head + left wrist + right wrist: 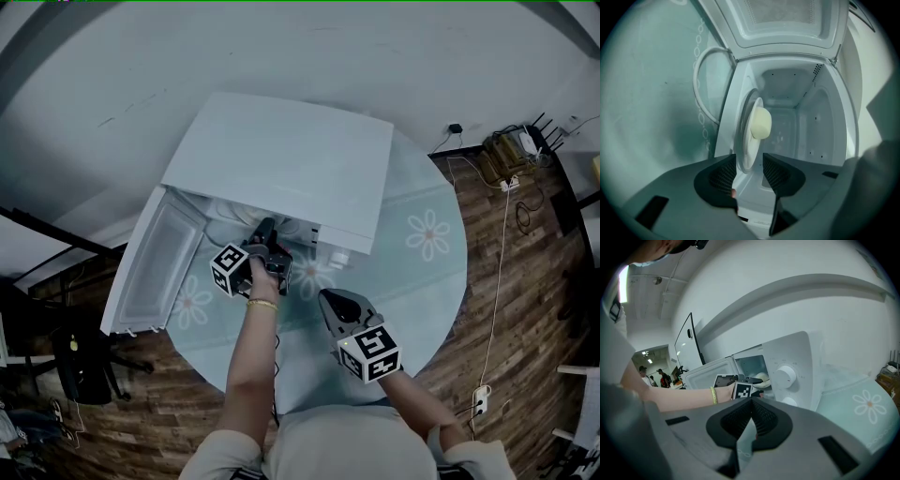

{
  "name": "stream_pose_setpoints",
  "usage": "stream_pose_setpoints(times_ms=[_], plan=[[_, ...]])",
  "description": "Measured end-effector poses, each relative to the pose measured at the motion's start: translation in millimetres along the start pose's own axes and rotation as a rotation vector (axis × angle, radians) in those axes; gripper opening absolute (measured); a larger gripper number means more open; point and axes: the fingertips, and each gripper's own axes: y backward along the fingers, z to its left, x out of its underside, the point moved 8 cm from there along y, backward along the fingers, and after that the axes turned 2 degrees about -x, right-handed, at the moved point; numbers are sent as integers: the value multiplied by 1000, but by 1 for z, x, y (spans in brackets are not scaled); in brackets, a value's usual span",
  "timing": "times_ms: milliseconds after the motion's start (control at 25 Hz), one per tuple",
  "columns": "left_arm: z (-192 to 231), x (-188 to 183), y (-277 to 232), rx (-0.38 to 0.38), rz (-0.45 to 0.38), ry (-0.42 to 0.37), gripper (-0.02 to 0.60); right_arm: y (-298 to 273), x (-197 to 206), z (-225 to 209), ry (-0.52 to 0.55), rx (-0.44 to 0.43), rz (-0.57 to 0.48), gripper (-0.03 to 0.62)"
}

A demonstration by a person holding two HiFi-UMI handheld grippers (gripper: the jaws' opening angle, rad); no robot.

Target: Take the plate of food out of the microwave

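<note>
A white microwave (291, 164) stands on the round table, its door (155, 267) swung open to the left. Inside, a white plate (746, 140) carries a pale yellow bun (761, 123). My left gripper (265, 234) reaches into the oven's mouth. In the left gripper view its jaws (749, 171) straddle the plate's near rim; a small gap shows at one pad, so it is open. My right gripper (330, 302) hangs over the table in front of the microwave, shut (751, 405) on nothing. The bun (761, 377) also shows past the control knobs.
The table (422, 272) wears a pale blue cloth with daisies. A white cord (701, 79) loops beside the microwave. Cables and a power strip (511, 183) lie on the wood floor at right; a black chair (84, 361) stands at left.
</note>
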Motion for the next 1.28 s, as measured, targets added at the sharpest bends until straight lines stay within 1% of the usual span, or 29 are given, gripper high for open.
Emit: stream_pose_setpoints(times_ms=[160,240,280,320,400,520,600,800,1120,1280], plan=[[-2,-1,-7,-16,-5,38,182,1,0,-1,-3,4,-2,6],[0,1,-7,-33,-2,59,146,2,1,-1,-5,7,-1,6],[2,2,-7,-44,-3,65,109,1,1,-1,-6,7,-1,6],[4,2,-6,-55,-7,67,76,1,1,0,-6,7,-1,6],[6,0,-5,-73,-14,61,74,1,1,0,-5,7,0,6],[4,1,-4,-58,-7,57,67,2,1,0,-5,8,-1,6],[1,1,-2,-51,-11,48,31,3,1,0,-5,9,-2,6],[6,-2,6,-44,-16,39,26,4,2,3,-1,6,-6,6],[10,-1,26,-16,32,-13,25,9,1,9,7,2,-13,6],[8,0,36,16,49,-33,25,11,1,13,15,-3,-15,6]])
